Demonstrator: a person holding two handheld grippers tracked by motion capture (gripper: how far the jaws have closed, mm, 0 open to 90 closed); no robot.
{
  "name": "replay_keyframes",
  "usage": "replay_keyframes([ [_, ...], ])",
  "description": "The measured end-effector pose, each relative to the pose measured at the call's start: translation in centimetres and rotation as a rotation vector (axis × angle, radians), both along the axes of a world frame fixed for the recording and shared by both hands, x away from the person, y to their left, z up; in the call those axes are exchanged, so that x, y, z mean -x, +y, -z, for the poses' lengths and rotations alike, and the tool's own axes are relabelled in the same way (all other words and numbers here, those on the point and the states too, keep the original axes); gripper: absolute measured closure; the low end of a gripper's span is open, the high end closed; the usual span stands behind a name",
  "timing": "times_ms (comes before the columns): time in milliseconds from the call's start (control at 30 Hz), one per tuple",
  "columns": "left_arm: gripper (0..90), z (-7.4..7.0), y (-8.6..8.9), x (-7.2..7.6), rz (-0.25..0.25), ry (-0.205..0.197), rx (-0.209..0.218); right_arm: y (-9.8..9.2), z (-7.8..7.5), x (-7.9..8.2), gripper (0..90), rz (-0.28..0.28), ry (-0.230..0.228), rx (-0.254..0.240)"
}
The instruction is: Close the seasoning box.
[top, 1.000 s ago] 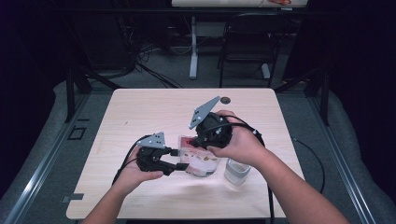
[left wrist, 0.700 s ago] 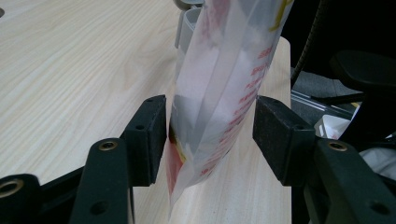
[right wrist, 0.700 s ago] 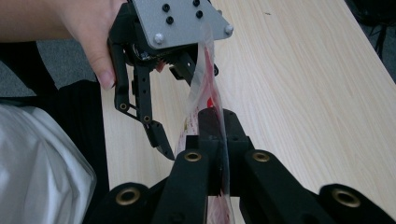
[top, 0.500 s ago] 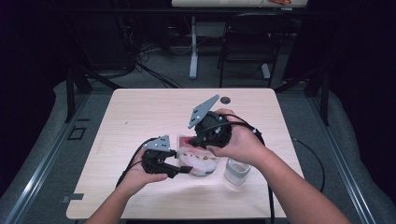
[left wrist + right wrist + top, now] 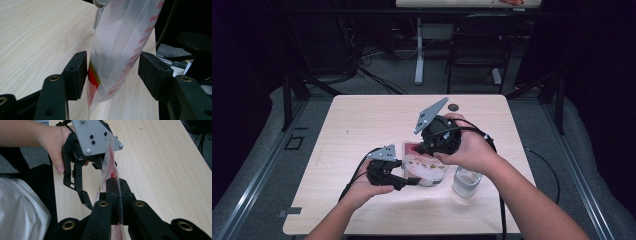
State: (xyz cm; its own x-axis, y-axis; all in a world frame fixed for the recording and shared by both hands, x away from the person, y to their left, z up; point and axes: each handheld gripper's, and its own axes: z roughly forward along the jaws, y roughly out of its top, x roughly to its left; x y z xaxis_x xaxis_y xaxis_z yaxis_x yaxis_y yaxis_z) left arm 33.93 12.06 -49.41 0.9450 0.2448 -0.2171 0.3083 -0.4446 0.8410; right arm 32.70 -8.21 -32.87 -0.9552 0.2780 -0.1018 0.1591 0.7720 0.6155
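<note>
MOVED: left gripper point(image 5: 409, 181) has slid in along the table point(image 5: 362, 125) to the plastic bag point(image 5: 424, 167) | GRIP: right gripper point(image 5: 113, 185) clamped on bag's top edge; left jaws apart, straddling its lower corner (not pinching yet) | STEP: two-handed hold on the upright bag beside the glass jar point(image 5: 466, 182) | NEXT: probably close left squarely, without tearing film

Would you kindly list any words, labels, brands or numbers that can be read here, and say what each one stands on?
No text can be read.
Plastic bag: red printed marks run along its side in the left gripper view, too blurred to make out.
Same bag, lower edge: a red and yellow patch, no letters legible.
Clear jar: no label visible.
Grey plate on the left gripper: screws only, no writing.
</note>
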Motion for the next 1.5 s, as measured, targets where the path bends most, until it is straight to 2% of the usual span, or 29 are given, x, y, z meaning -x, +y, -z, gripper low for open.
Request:
replay_keyframes([
  [233, 39.8, 0.9, -0.8, -0.1, 0.014, 0.01, -0.025, -0.3, -0.4, 0.1, 90.0, -0.003, -0.005, 0.006],
  [367, 39.3, 1.3, -1.3, -0.1, 0.021, 0.007, -0.054, -0.5, -0.6, 0.2, 90.0, -0.001, -0.01, -0.005],
  [733, 39.3, 2.0, -1.5, -0.1, 0.001, 0.006, -0.015, -0.5, -0.7, 0.4, 90.0, -0.002, -0.017, 0.003],
  [967, 48.3, 2.1, -1.4, 0.0, 0.006, -0.01, -0.024, -0.4, -0.6, 0.5, 90.0, -0.014, -0.016, 0.001],
  [1033, 53.3, 2.1, -1.4, 0.0, 0.012, -0.003, -0.032, -0.3, -0.5, 0.6, 90.0, -0.02, -0.019, 0.0],
  [1133, 55.8, 2.1, -1.3, 0.0, 0.023, 0.014, -0.04, -0.4, -0.5, 0.7, 90.0, -0.029, -0.018, 0.004],
  [1500, 59.5, 1.9, -1.0, 0.1, 0.056, 0.048, -0.08, -1.0, -0.1, 0.5, 89.5, -0.042, 0.013, -0.012],
])
